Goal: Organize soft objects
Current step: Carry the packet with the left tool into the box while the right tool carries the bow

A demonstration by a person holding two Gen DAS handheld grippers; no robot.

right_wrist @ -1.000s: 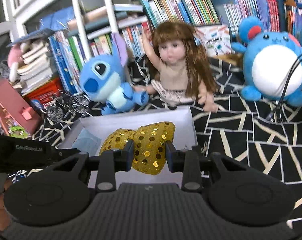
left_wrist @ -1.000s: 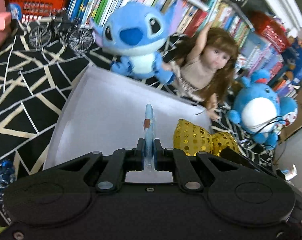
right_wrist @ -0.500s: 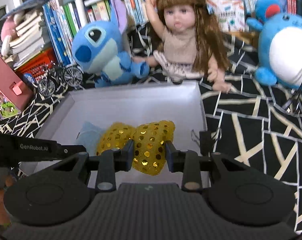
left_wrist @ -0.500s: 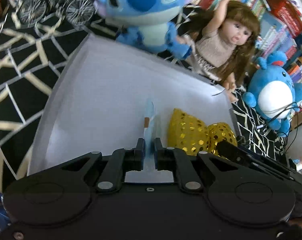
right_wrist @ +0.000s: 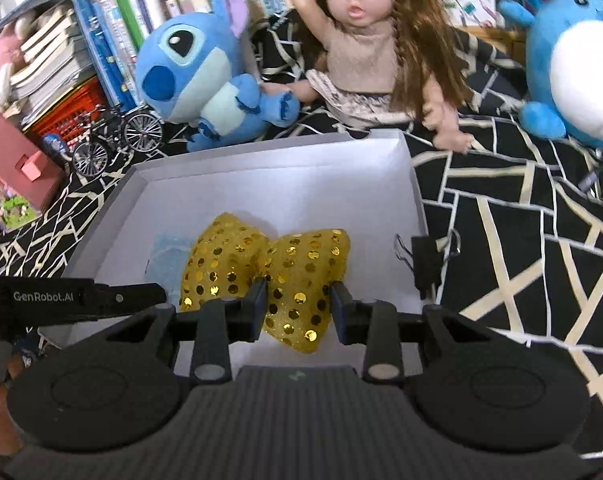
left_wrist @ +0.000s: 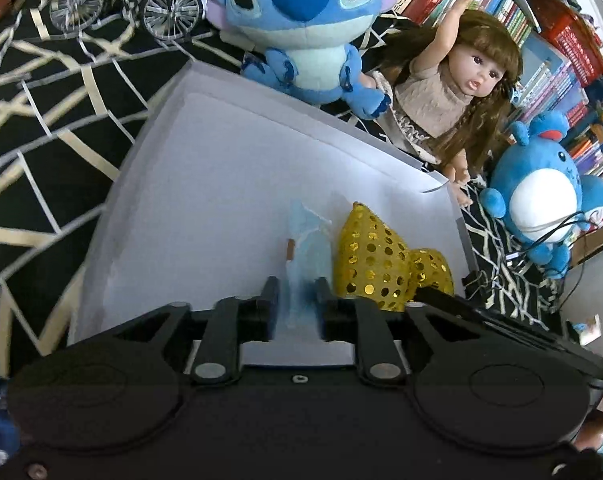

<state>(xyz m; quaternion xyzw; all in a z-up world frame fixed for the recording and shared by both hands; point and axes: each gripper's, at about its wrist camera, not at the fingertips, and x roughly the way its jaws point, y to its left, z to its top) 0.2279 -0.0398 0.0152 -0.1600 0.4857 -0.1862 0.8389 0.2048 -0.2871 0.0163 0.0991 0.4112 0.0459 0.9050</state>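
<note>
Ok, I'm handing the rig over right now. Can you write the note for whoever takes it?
Left gripper: jaws have just been opening, pale blue soft piece between them, lying in the white box.
Right gripper: jaws have just been opening around one lobe of the gold sequin bow, also in the box.
Done: both pieces are in the box.
Left: open fully and withdraw; the plush toys and doll behind the box remain outside.

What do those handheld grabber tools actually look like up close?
Both are matte black plastic. The left gripper has a smooth body with two round raised discs, silver rivets on angled link arms and short black fingers. The right gripper looks alike, but has a ribbed grey centre panel and dark blue pads on its fingers. White "GenRobot.AI" lettering marks the left tool's side, seen from the right camera.
</note>
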